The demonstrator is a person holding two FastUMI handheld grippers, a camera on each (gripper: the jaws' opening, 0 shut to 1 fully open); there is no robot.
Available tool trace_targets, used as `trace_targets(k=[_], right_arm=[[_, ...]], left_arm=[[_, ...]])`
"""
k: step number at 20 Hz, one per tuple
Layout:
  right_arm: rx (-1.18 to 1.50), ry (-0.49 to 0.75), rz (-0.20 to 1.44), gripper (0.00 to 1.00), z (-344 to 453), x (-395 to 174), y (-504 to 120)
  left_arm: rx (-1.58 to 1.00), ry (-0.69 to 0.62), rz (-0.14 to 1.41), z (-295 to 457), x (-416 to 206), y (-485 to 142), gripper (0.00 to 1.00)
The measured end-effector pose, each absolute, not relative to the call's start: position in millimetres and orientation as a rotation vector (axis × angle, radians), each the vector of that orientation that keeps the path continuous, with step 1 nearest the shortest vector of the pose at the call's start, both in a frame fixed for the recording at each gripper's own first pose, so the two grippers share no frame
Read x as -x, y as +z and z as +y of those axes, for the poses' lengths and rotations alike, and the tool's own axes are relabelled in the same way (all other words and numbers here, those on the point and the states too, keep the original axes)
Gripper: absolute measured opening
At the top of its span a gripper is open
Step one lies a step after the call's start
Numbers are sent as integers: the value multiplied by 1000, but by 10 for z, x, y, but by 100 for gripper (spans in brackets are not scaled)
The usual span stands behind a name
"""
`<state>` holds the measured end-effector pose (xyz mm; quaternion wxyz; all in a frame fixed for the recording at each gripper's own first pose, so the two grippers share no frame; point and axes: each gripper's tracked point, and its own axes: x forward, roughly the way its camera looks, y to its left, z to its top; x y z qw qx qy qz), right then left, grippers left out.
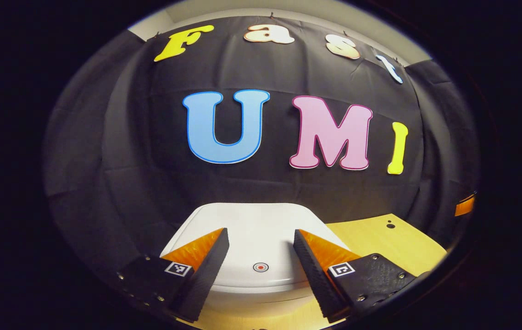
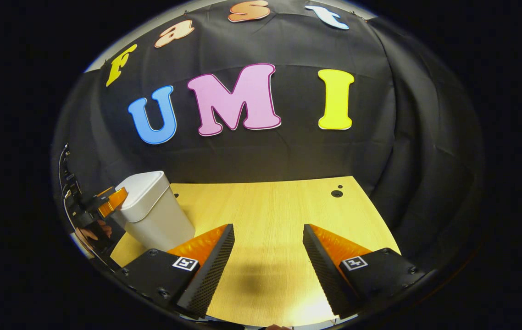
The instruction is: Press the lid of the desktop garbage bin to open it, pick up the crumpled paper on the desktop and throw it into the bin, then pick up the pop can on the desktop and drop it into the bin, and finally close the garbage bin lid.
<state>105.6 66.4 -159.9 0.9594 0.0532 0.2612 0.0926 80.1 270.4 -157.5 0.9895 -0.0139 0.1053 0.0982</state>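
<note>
Step one, lid-press: left gripper (image 1: pixel 261 250), fingers apart and empty, hovers over closed bin lid (image 1: pixel 256 229), red dot (image 1: pixel 260 267) just ahead between them; next, press down there; right gripper (image 2: pixel 268 250) apart, idle.

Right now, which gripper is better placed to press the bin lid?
Left. The left gripper hovers open over the closed white bin lid, near its round button. The right gripper is open over bare table, away from the bin.
</note>
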Motion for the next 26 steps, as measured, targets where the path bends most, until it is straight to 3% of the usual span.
trace_targets(k=[4, 8, 17, 26], right_arm=[[-100, 164, 520, 97, 517, -1069, -1553], [-82, 142, 501, 97, 406, -1071, -1479], [-40, 132, 373, 97, 432, -1024, -1065], [5, 90, 192, 97, 610, -722, -440]], left_arm=[[18, 226, 269, 2768, -835, -1521, 92], [18, 246, 148, 2733, -847, -1029, 92], [-5, 131, 17, 2004, -645, -378, 92], [7, 25, 24, 1336, -255, -218, 92]])
